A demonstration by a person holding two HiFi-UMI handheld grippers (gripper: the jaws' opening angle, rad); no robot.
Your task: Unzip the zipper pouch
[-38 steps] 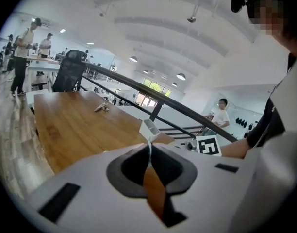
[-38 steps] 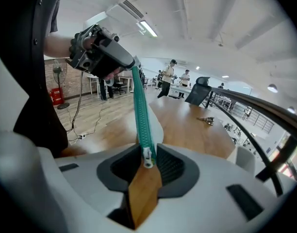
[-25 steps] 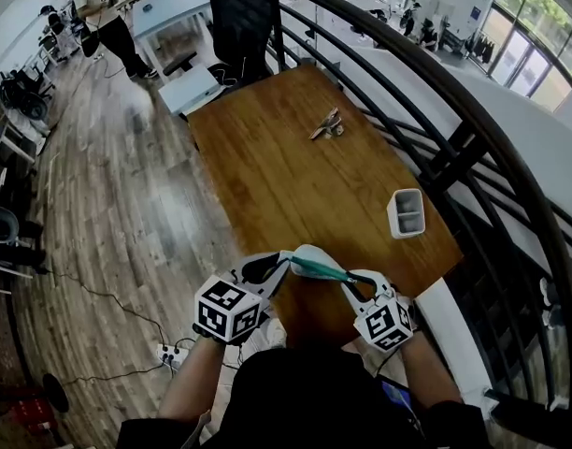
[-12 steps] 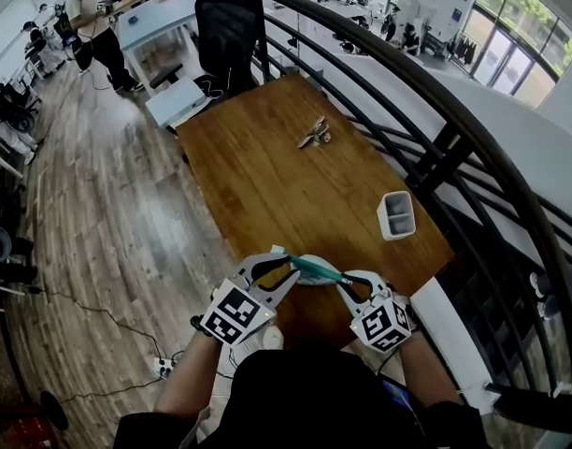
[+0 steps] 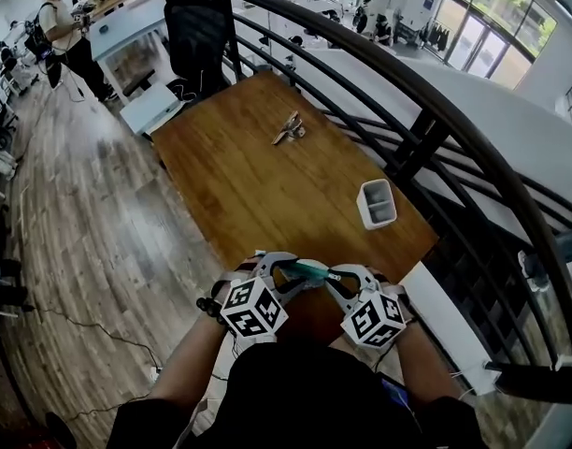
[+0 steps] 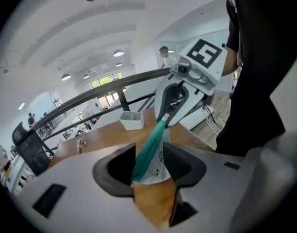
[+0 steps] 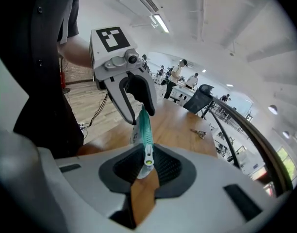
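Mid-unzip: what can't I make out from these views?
- How far the zipper is open: in the head view the pouch is small and half covered by the left gripper, its jaws opening round the pouch, and the right gripper. Both gripper views see it edge-on.
- Print on the pouch: left gripper view, too small, partly behind a jaw.
- Small thing at the table's far end: head view, too small to name.

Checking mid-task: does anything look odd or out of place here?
The left gripper is opening its jaws with the zipper pouch loose between them; only the right gripper, shut on the zipper pull, grips it.
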